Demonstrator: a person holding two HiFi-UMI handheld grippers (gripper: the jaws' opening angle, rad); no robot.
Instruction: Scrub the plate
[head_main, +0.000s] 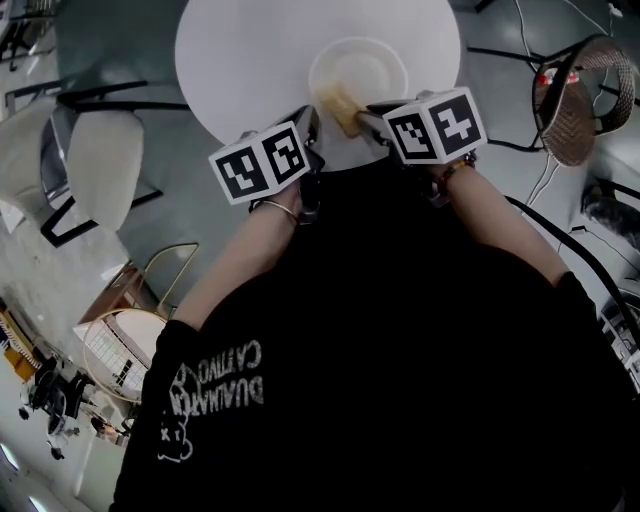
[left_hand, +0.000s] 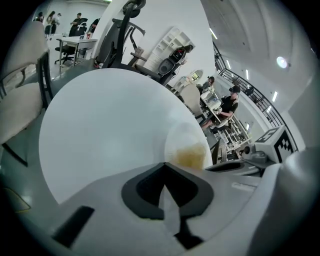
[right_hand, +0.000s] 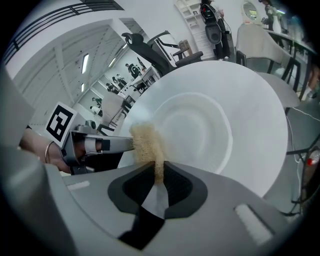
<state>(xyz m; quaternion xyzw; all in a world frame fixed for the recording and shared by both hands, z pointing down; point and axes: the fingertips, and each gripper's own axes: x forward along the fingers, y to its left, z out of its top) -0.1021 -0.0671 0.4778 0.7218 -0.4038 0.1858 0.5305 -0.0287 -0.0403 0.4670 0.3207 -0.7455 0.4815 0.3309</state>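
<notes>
Black shirt (head_main: 400, 350), plate (head_main: 358, 70), round white table (head_main: 230, 60)

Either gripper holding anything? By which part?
Right gripper pinches the tan sponge by its near end, over the plate. Left gripper is shut at the plate's rim; a hold on it can't be told.

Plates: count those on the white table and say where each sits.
1. The plate lies on the round white table, close to its near edge, a tan scrubber against its rim. No other shows.
</notes>
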